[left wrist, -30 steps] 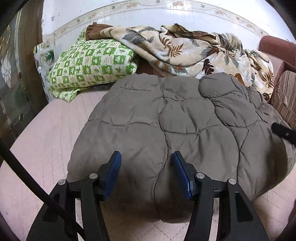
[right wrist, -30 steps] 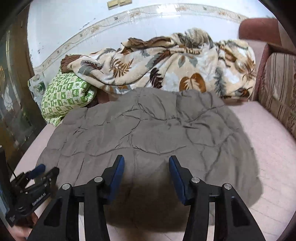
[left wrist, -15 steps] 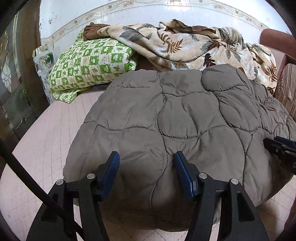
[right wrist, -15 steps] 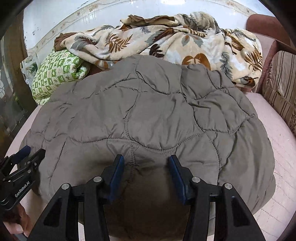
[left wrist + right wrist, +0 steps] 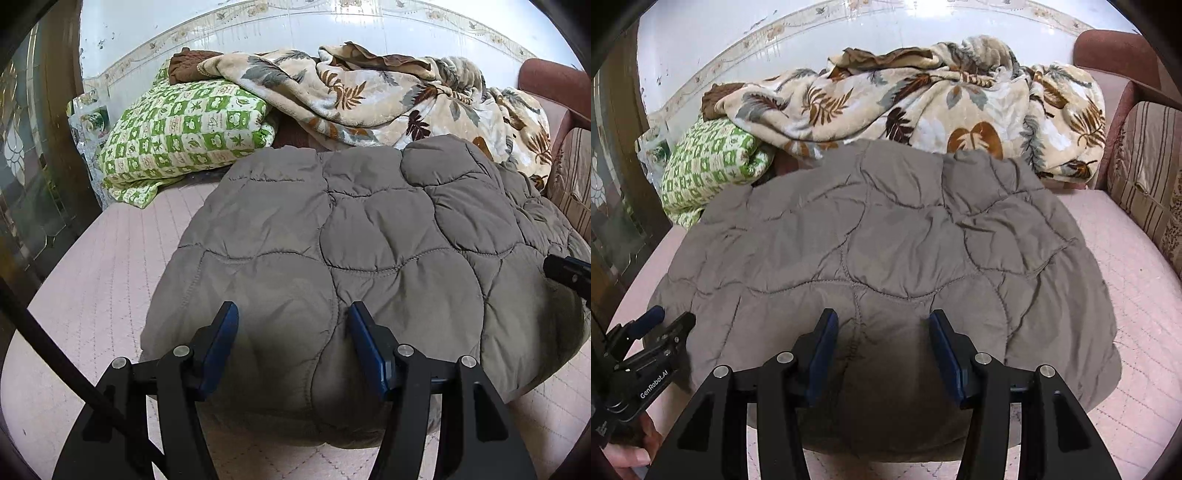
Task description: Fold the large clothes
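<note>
A grey quilted padded garment (image 5: 369, 251) lies folded in a thick bundle on the pink bed cover (image 5: 96, 288). My left gripper (image 5: 291, 321) is open, its blue-padded jaws set either side of the garment's near edge, holding nothing. The garment also shows in the right wrist view (image 5: 886, 251). My right gripper (image 5: 881, 325) is open over the near edge too, empty. The left gripper shows at the lower left of the right wrist view (image 5: 661, 325), beside the garment's left edge. The right gripper's tip shows at the right edge of the left wrist view (image 5: 569, 271).
A floral beige blanket (image 5: 388, 99) is heaped at the back against the wall. A green checked pillow (image 5: 184, 129) lies back left. A striped cushion (image 5: 1148, 177) and a reddish sofa arm (image 5: 1115, 48) stand at the right. A dark wooden frame (image 5: 59, 110) stands at the left.
Both grippers dipped close to the garment and have drawn back a little. They stay open throughout. The garment has barely shifted.
</note>
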